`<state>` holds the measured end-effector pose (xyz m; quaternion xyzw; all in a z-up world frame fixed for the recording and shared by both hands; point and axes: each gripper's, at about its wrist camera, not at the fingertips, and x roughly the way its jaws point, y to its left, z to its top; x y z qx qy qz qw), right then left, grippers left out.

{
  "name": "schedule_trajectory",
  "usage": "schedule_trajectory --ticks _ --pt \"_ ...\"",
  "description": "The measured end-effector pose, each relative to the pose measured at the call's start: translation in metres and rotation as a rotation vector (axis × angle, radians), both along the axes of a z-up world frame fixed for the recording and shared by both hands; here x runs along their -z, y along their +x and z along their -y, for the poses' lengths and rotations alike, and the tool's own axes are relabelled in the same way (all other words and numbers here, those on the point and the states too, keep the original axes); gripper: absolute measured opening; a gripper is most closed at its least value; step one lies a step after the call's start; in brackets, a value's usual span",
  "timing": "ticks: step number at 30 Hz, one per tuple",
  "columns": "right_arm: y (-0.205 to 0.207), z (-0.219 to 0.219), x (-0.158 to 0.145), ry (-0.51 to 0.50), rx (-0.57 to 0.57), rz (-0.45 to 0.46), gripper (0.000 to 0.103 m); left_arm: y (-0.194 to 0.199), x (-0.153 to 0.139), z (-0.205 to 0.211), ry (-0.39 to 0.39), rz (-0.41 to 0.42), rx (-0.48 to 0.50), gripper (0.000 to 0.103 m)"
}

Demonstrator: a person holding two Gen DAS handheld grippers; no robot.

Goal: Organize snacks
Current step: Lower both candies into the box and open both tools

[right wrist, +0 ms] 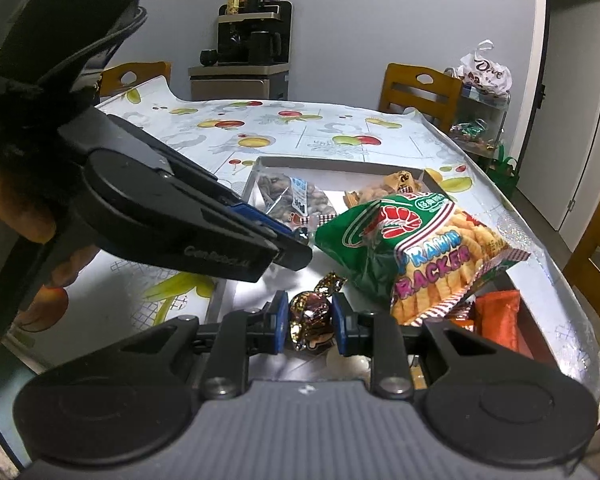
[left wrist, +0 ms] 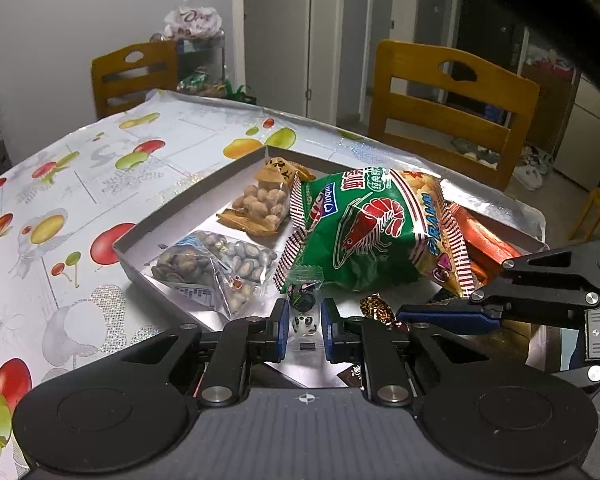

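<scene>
Left wrist view: the left gripper (left wrist: 305, 326) has its blue pads closed on a small clear candy sachet (left wrist: 303, 312) with a panda print and a green top edge. Just to its right, the right gripper (right wrist: 311, 322) pinches a brown-and-gold foil candy (right wrist: 310, 314) between its pads — the twisted wrapper ends stick out above and below.

Both candies sit at the near end of a shallow grey tray (left wrist: 188, 204) on a table covered in a fruit-print cloth (left wrist: 80, 168). Beyond the grippers a green prawn cracker bag (left wrist: 364, 232) lies across the tray's middle. Behind it are a clear bag of dark nuts (left wrist: 212, 264) and a bag of pale coated nuts (left wrist: 264, 200); orange packets (right wrist: 496, 316) lie at the right end. Wooden chairs (left wrist: 448, 116) stand past the table.
</scene>
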<state>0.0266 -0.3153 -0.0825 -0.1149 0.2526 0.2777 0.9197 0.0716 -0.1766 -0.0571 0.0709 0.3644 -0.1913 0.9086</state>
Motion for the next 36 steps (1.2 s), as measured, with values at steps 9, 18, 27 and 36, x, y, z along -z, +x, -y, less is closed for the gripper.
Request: schedule_trajectory --ticks 9,18,27,36 --pt "0.004 -0.001 0.0 -0.001 0.037 0.002 0.023 0.0 0.0 -0.001 -0.001 -0.004 -0.002 0.019" --pt "0.005 -0.001 0.0 0.007 0.047 0.0 0.023 -0.001 0.0 -0.001 0.008 0.001 0.001 0.021" --pt "0.001 0.004 -0.004 0.038 0.038 0.011 0.058 -0.003 -0.004 -0.002 0.002 0.022 0.0 0.056" --pt "-0.004 0.004 -0.009 0.058 0.034 0.012 0.065 -0.011 -0.015 -0.005 -0.02 0.077 0.0 0.094"
